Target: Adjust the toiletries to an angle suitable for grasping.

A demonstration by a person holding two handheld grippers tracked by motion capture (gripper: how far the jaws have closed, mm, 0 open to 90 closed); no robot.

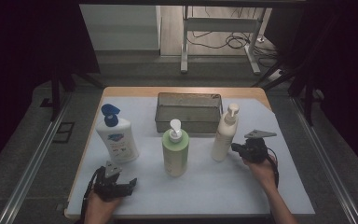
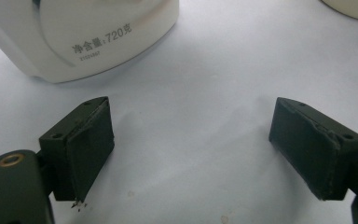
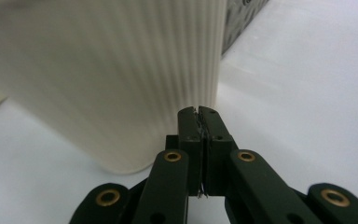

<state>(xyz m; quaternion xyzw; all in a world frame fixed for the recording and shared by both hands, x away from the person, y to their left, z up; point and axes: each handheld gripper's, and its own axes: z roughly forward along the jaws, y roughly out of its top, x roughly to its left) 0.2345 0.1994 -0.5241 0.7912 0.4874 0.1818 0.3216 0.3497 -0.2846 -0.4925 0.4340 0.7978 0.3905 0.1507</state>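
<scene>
Three pump bottles stand on the white mat. A white one with a blue cap (image 1: 115,136) (image 2: 74,32) is at the left, a green one (image 1: 175,150) in the middle, a ribbed cream one (image 1: 225,133) (image 3: 112,70) at the right. My left gripper (image 1: 121,185) (image 2: 191,149) rests low near the front edge, open, with bare mat between its jaws and the white bottle's base just ahead. My right gripper (image 1: 237,148) (image 3: 199,114) is shut with nothing in it. Its tips are right up against the lower side of the cream bottle.
A metal mesh basket (image 1: 189,112) (image 3: 242,14) stands at the back centre of the mat (image 1: 200,186), behind the green and cream bottles. The wooden table's edge (image 1: 86,149) runs along the left. A desk frame and cables lie on the floor beyond.
</scene>
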